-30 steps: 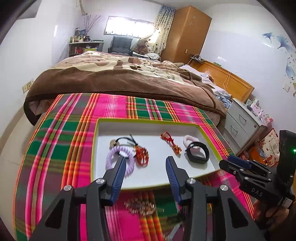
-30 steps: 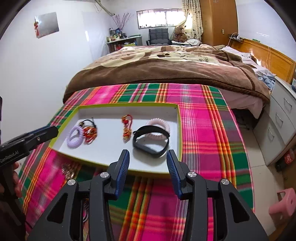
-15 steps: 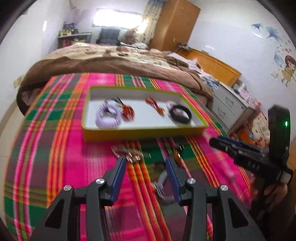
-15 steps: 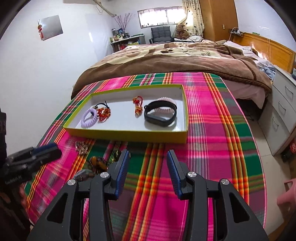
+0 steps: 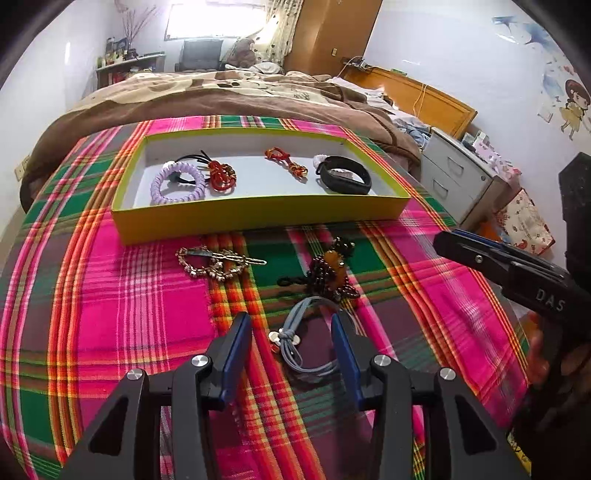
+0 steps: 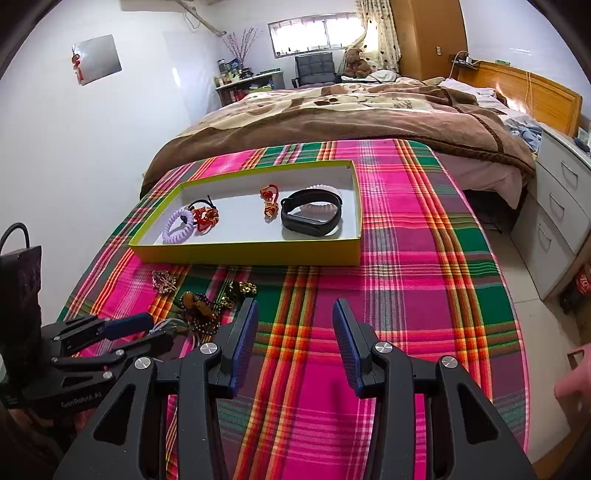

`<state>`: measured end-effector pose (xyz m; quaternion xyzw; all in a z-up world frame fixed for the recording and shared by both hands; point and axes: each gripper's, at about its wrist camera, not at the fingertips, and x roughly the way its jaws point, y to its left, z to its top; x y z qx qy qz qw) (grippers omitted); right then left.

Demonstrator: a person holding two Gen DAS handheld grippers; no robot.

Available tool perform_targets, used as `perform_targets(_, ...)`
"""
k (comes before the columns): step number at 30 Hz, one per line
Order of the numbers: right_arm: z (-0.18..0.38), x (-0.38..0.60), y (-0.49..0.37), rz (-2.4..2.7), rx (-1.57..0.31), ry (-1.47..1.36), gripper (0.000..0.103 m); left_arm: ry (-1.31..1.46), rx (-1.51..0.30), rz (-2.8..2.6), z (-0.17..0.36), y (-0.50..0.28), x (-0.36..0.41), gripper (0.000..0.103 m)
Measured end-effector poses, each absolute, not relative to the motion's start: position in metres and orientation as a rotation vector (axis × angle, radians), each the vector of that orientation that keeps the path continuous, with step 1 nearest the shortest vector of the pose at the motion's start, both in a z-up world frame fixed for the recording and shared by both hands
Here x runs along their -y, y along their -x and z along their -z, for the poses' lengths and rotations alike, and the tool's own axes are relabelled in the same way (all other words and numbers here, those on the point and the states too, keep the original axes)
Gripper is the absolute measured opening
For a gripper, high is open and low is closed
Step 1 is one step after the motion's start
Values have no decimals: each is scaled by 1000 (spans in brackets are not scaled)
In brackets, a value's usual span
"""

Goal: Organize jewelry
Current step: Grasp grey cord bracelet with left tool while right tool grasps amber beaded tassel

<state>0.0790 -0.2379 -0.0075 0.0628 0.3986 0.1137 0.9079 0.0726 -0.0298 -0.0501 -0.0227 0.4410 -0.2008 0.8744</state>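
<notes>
Left hand-held gripper (image 5: 291,326), released, straddles the blue cord bracelet (image 5: 303,339) lying on the plaid bench (image 5: 110,314) near the yellow tray (image 5: 258,214). Light, limp cord: likely best pinched at its knot. Right hand-held gripper (image 6: 293,319) released, empty.

Right hand-held gripper (image 6: 295,332) gapes above plaid cloth (image 6: 406,280), near tray (image 6: 251,254).

White walls, bright window (image 6: 314,35) far back (curtain beside it). Brown-blanketed bed (image 6: 351,118) mid-room, wooden wardrobe (image 6: 428,37) far right, grey drawer unit (image 6: 565,214) right, plaid-covered surface (image 6: 424,266) near.
</notes>
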Motion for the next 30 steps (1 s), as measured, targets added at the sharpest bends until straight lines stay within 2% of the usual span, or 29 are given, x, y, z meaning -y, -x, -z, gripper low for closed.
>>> perform_targets(4, 7, 238, -79, -233, -821, -128, 43, 48, -925, 411, 51, -74, 26, 45)
perform_targets(6, 7, 238, -79, -230, -822, -128, 43, 25, -926, 396, 51, -74, 26, 41)
perform_targets(8, 7, 237, -80, -234, -825, -126, 43, -6, -922, 372, 51, -73, 26, 28)
perform_targets(11, 8, 234, -81, -235, -830, -121, 43, -4, -923, 354, 52, -74, 20, 16)
perform_targets(30, 17, 185, -90, -359, -849, -58, 43, 83, -895, 237, 49, -68, -39, 16)
